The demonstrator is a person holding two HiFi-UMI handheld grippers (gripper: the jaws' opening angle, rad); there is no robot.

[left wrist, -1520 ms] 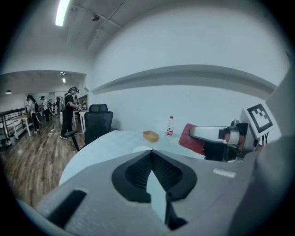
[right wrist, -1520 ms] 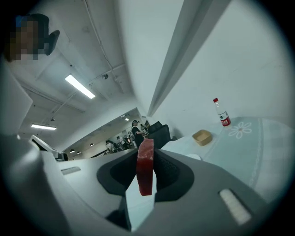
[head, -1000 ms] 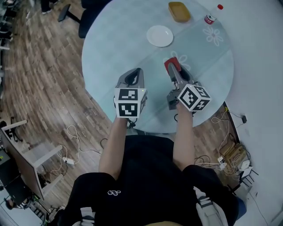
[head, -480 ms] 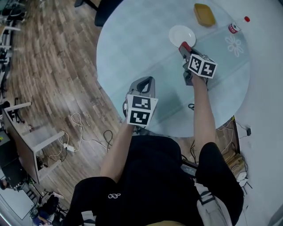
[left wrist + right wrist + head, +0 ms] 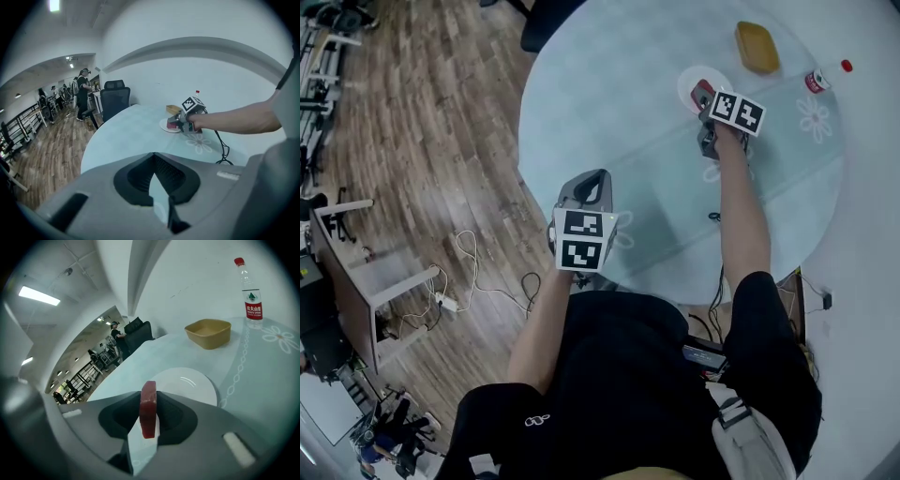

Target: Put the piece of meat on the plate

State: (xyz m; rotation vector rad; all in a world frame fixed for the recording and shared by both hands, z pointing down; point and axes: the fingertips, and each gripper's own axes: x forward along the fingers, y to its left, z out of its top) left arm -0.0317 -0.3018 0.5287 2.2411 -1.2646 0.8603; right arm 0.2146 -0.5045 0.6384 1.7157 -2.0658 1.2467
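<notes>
A red slab of meat (image 5: 148, 405) stands on edge between the jaws of my right gripper (image 5: 149, 412), which is shut on it. The white plate (image 5: 190, 383) lies just beyond and below the meat. In the head view the right gripper (image 5: 703, 96) reaches out over the near edge of the plate (image 5: 690, 81), with the meat (image 5: 702, 92) at its tip. The left gripper view shows the same from the side, the meat (image 5: 172, 125) at the plate's (image 5: 164, 124) rim. My left gripper (image 5: 598, 178) hangs over the table's near side, shut and empty (image 5: 152, 157).
A tan bowl (image 5: 757, 47) sits beyond the plate, and a water bottle with a red cap (image 5: 252, 291) stands to its right. The round glass table (image 5: 619, 112) has printed flowers. Office chairs stand at its far side, cables lie on the wood floor, and people stand far off.
My right gripper has carried the meat away from me across the table and down to the plate. The left gripper has drifted a little toward the table's near edge.
</notes>
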